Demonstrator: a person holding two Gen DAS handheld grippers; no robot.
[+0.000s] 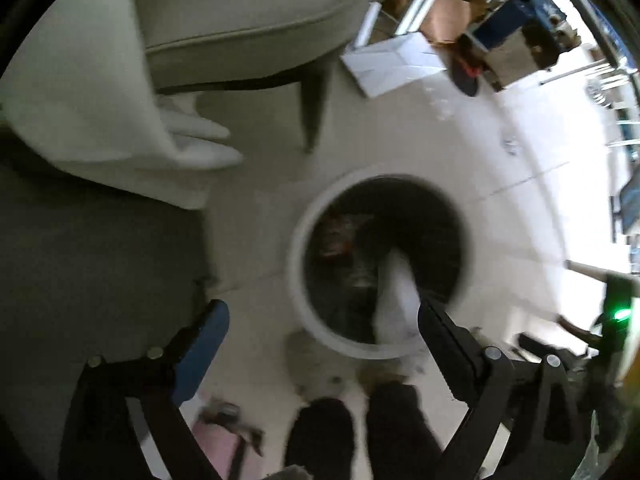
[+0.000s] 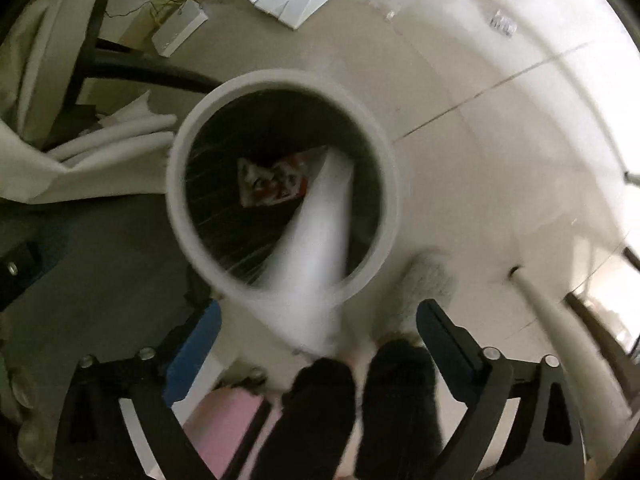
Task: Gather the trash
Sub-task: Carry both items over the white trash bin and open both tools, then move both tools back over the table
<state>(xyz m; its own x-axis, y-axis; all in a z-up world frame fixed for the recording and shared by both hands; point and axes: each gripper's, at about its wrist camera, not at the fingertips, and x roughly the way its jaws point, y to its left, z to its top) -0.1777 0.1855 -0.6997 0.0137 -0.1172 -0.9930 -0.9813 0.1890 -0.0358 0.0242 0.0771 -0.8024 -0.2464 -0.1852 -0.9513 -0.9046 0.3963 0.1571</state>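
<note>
A round white trash bin (image 1: 296, 264) with a dark inside stands on the pale floor. In the right wrist view its rim (image 2: 176, 184) lies just ahead of the fingers. A long white piece of trash (image 2: 320, 256), blurred, slants from inside the bin over the near rim; in the left wrist view the same white piece (image 1: 396, 296) sits at the bin's near side. A red-and-white wrapper (image 2: 272, 180) lies at the bottom. My right gripper (image 2: 320, 312) is open above the near rim, pads clear of the white piece. My left gripper (image 1: 322, 308) is open too, nothing pressed between its pads.
The person's dark furry slippers (image 1: 360, 432) stand just behind the bin. A cream sofa (image 1: 240, 12) with draped white cloth (image 1: 80, 100) is at the left, over a grey rug (image 1: 100, 260). Cardboard boxes (image 1: 432, 8) and a flat white box (image 1: 392, 60) lie beyond.
</note>
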